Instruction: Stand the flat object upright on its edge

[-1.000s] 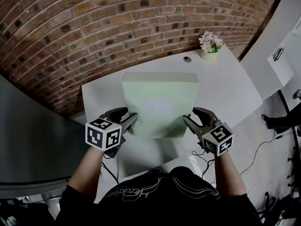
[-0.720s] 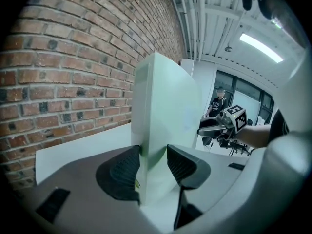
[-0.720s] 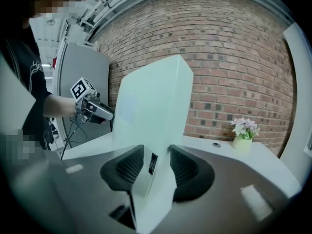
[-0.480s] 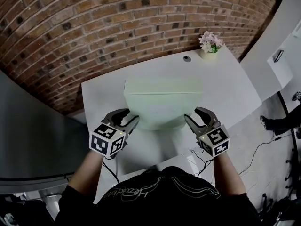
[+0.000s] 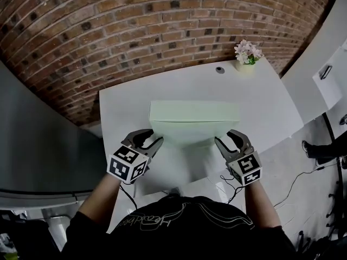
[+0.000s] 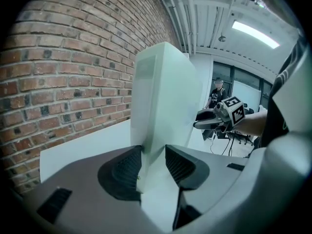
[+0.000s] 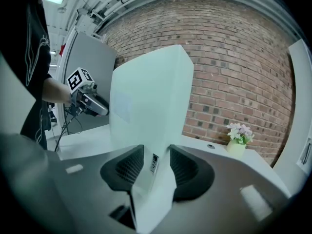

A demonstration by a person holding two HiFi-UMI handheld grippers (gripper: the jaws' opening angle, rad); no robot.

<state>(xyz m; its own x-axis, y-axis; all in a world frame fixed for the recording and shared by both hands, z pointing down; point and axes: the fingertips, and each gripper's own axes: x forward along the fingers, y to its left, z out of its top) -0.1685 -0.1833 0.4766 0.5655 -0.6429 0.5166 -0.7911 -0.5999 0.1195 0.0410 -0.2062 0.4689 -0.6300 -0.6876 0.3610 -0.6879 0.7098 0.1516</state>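
A pale green flat box [image 5: 194, 118] stands nearly upright on its long edge on the white table [image 5: 124, 107]; from above I see mostly its top edge. My left gripper [image 5: 154, 138] has the box's near left end between its pads, and its jaws are closing on it. In the left gripper view the box [image 6: 163, 96] rises from between the pads of that gripper [image 6: 153, 155]. My right gripper [image 5: 224, 138] is shut on the near right end. The right gripper view shows the box [image 7: 148, 96] clamped in that gripper [image 7: 156, 162].
A small pot of flowers [image 5: 248, 53] and a round grey disc [image 5: 219, 69] sit at the table's far right corner. A brick wall [image 5: 162, 26] runs behind the table. Cables [image 5: 303, 172] trail on the floor at the right.
The box has tipped up from a leaning slant to nearly vertical, its broad face now foreshortened. Both grippers have stayed on its lower ends and shifted slightly forward.
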